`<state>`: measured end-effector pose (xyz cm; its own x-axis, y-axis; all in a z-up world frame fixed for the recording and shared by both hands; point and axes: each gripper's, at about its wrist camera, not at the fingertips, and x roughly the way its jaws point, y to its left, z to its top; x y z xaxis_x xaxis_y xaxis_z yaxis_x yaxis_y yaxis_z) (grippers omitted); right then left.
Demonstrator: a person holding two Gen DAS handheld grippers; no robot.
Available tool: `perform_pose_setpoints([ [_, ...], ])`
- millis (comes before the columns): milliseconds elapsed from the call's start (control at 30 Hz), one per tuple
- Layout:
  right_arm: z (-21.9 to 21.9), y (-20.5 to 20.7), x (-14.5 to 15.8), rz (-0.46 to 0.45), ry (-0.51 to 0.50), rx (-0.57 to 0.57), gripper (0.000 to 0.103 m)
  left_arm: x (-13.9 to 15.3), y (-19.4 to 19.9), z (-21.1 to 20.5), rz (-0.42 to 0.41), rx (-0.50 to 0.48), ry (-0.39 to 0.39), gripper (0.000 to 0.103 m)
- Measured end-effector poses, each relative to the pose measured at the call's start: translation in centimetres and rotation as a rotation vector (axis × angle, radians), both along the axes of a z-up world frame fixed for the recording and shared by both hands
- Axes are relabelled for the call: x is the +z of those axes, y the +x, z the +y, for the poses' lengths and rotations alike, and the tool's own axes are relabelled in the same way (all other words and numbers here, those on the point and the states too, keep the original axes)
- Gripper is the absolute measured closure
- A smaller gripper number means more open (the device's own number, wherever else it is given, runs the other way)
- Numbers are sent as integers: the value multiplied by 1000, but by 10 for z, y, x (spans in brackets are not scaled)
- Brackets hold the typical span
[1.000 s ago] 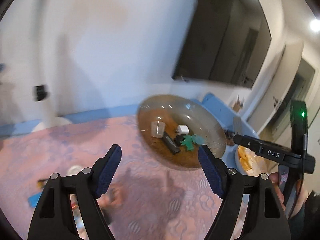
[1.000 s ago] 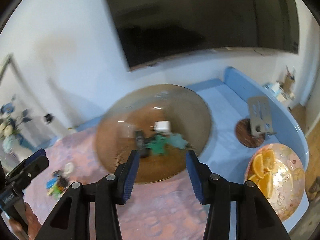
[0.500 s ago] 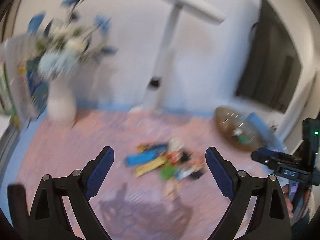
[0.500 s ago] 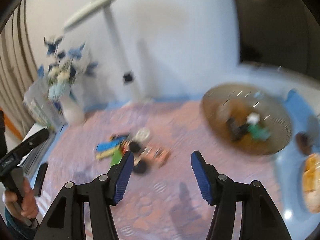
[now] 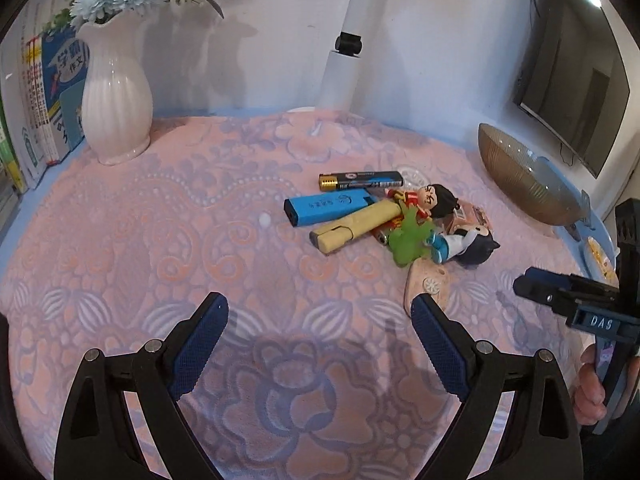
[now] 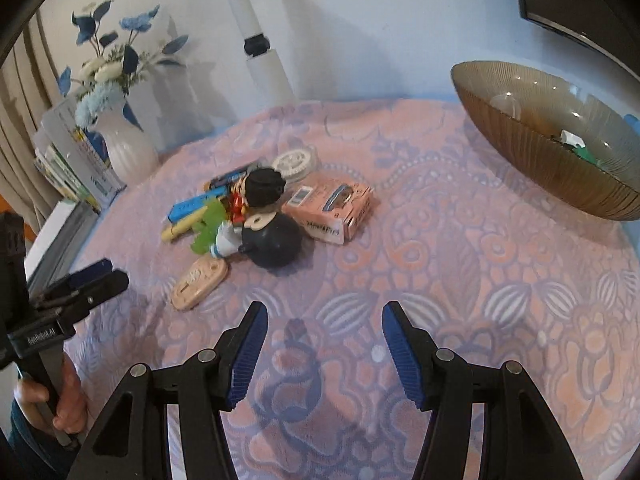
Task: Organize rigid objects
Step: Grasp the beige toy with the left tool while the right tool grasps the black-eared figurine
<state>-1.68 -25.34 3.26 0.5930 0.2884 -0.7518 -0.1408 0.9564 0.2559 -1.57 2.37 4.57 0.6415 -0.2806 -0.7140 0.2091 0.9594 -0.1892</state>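
Observation:
A pile of small objects lies mid-cloth: a battery [image 5: 362, 181], a blue lighter [image 5: 328, 208], a yellow marker [image 5: 356, 226], a green toy [image 5: 410, 240], a black-haired figurine [image 5: 436, 200], a dark round figure [image 6: 276, 244], a pink box [image 6: 336, 208] and a pink oval case [image 6: 200, 284]. The brown glass bowl [image 6: 540, 152] at the right holds a few small items. My left gripper [image 5: 319, 302] is open and empty, just short of the pile. My right gripper [image 6: 325, 310] is open and empty, to the right of the oval case.
A white vase [image 5: 116, 92] of blue flowers and several books [image 5: 36, 92] stand at the back left. A white lamp pole [image 5: 344, 40] rises behind the pile. A dark screen [image 5: 576, 64] hangs on the wall. A plate of orange slices [image 5: 598, 256] is at the right edge.
Both views have swung left and down from the bowl onto the pile, which is now close ahead. Both pairs of jaws stand wider than a second ago.

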Motion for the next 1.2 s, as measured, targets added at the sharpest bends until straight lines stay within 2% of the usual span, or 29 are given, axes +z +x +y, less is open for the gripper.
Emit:
perform_pose_setpoints([
  [267,-3,2,-3,31,30,4,45,3,-3,-6,-4,-22,22,11],
  [333,0,2,-1,83,49,50,45,5,-2,-11,22,-62,18,11],
  [433,14,8,15,193,128,191,45,11,-1,-31,77,-150,8,11],
  [567,19,30,38,169,164,210,45,16,5,-62,69,-239,-5,12],
  [600,17,39,38,170,169,191,45,13,8,-69,72,-255,5,17],
  [633,15,46,36,179,182,178,45,8,11,-73,86,-268,10,30],
  [700,8,62,23,213,250,164,45,-4,20,-82,142,-303,11,48],
  [767,5,74,9,248,315,159,45,-12,27,-88,155,-311,12,48],
  [1000,6,99,-15,233,374,160,45,-14,30,-95,120,-316,40,49],
  [1100,14,96,-10,195,324,181,48,-14,30,-94,106,-283,67,72],
  [1200,18,85,-7,168,283,188,48,-13,30,-85,110,-264,30,72],
])
